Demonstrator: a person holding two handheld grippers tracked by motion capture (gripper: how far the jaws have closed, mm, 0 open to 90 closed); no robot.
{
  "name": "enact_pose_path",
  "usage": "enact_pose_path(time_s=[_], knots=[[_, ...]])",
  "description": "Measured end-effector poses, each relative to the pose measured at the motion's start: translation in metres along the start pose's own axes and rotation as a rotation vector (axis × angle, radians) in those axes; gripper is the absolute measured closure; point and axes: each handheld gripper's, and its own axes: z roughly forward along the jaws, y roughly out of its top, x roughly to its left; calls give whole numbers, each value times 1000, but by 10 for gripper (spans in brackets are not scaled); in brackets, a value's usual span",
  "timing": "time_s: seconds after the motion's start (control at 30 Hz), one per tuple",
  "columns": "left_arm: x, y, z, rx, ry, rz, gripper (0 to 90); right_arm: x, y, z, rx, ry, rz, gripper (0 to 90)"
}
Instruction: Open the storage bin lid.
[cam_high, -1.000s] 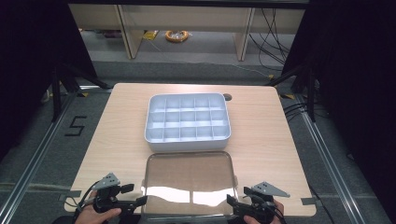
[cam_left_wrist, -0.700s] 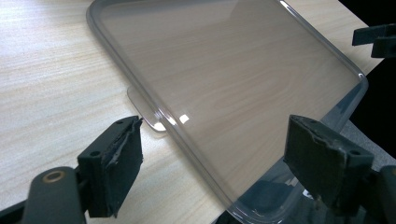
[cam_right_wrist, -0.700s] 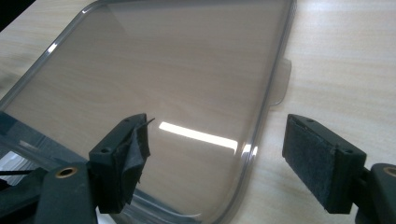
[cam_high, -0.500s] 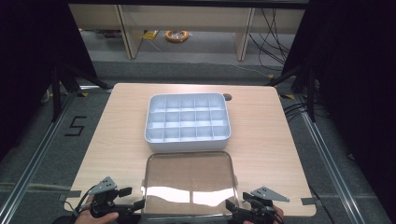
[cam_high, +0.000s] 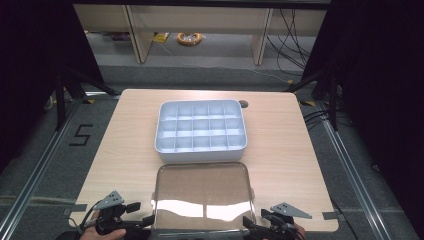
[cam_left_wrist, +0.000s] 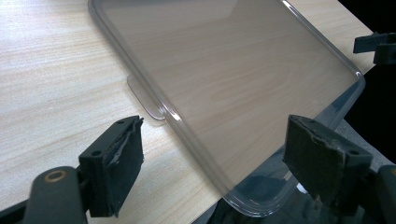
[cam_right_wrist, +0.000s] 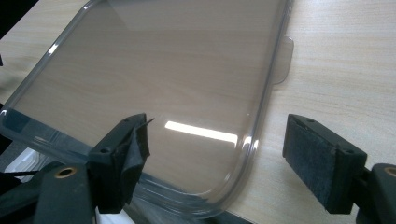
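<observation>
the left gripper (cam_left_wrist: 212, 161) has its jaws spread wide, and in the left gripper view the near left corner of the clear lid (cam_left_wrist: 233, 79) lies between them without either pad touching it. that corner juts past the table's near edge, with dark floor under it. a small flat tab (cam_left_wrist: 145, 99) sticks out from the lid's side and rests on the wood. at the top right of the same view, the black tip of the other gripper shows beyond the lid's far corner.

the right gripper (cam_right_wrist: 224, 154) is spread just as wide. its own view has the lid's (cam_right_wrist: 154, 70) near right corner between the pads, again untouched, with a bright strip of reflected light on the plastic and a matching tab (cam_right_wrist: 284, 60) on that side.

the high view gives the wider layout: the left gripper (cam_high: 125, 222) and right gripper (cam_high: 265, 225) sit at the bottom edge, each held in a hand, flanking the lid's (cam_high: 202, 192) near corners. the lid lies flat at the near edge of the wooden table (cam_high: 130, 130). just beyond it, close to its far edge, stands a white tray (cam_high: 201, 152) divided into small compartments, uncovered. a small dark hole (cam_high: 243, 104) marks the tabletop near the tray's far right corner.
</observation>
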Motion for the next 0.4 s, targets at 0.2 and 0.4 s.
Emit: enact_pose_path(time_s=[0.2, 0.4], knots=[[0, 0, 1, -1, 9, 4, 197, 0, -1, -1, 7, 30, 66, 237], [2, 1, 0, -1, 3, 2, 200, -4, 0, 1, 11, 11, 30, 236]])
